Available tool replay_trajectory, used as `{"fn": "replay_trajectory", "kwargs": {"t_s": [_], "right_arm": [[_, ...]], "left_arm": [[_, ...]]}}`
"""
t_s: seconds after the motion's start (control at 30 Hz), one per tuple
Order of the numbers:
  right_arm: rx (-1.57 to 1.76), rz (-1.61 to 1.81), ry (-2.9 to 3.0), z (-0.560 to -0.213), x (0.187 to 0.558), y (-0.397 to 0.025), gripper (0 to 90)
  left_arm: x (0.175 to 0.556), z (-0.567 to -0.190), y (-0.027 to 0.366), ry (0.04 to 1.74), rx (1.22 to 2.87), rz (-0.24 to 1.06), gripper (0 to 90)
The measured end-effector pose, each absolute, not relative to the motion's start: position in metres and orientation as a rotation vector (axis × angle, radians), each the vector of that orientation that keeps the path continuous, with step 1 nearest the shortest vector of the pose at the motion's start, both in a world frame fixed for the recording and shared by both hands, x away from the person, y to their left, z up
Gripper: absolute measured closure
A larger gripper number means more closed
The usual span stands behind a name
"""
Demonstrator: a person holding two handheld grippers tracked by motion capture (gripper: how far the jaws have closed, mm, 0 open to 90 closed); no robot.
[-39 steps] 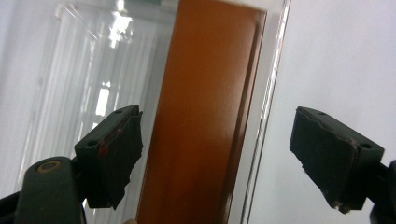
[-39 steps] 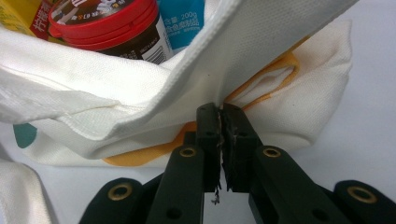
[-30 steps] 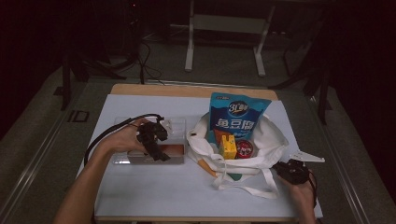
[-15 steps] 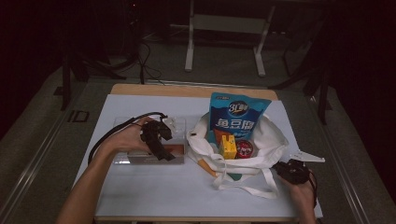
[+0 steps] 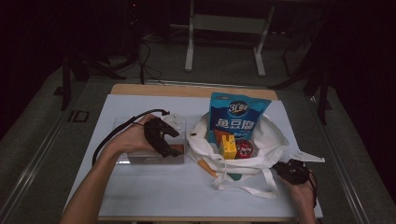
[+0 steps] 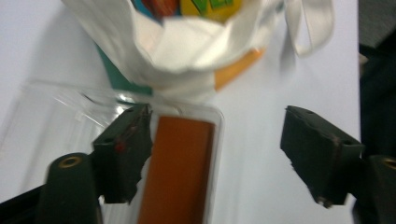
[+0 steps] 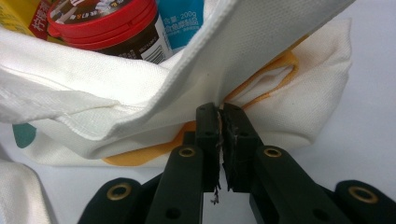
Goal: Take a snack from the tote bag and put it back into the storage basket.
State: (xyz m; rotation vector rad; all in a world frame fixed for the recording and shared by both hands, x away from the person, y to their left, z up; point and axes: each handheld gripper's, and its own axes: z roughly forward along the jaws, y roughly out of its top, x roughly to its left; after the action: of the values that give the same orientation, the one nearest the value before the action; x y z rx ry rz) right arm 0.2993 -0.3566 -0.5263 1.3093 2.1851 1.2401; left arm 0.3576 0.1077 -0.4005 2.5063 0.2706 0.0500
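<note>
A white tote bag (image 5: 271,140) lies open on the table and holds a blue snack pack (image 5: 238,116), a yellow box (image 5: 228,147) and a red-lidded jar (image 5: 244,148). My right gripper (image 5: 286,169) is shut on the bag's near right edge; in the right gripper view, the white fabric (image 7: 261,51) is pinched between its jaws (image 7: 222,122). To the left of the bag, my left gripper (image 5: 170,149) hovers open over a clear plastic box (image 5: 140,158). In the left gripper view, a brown bar (image 6: 180,168) lies inside that box (image 6: 56,121), beside the left jaw of the open gripper (image 6: 219,154).
A white sheet (image 5: 154,191) covers the wooden table (image 5: 140,88). A cable (image 5: 116,133) loops from the left gripper over the box. The bag's handles (image 5: 243,186) trail toward the near edge. The jar (image 7: 107,23) shows close behind the pinched fabric.
My left gripper has shifted a little to the right along the clear box, toward the bag. The right gripper stays still, holding the bag's edge.
</note>
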Motion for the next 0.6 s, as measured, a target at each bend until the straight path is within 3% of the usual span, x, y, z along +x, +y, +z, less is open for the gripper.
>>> {"fn": "replay_trajectory", "kwargs": {"t_s": [0.6], "right_arm": [[1.315, 1.242, 2.178, -0.527, 0.299, -0.357, 84.5]], "left_arm": [[0.354, -0.396, 0.075, 0.286, 2.462, 0.111, 42.2]]}}
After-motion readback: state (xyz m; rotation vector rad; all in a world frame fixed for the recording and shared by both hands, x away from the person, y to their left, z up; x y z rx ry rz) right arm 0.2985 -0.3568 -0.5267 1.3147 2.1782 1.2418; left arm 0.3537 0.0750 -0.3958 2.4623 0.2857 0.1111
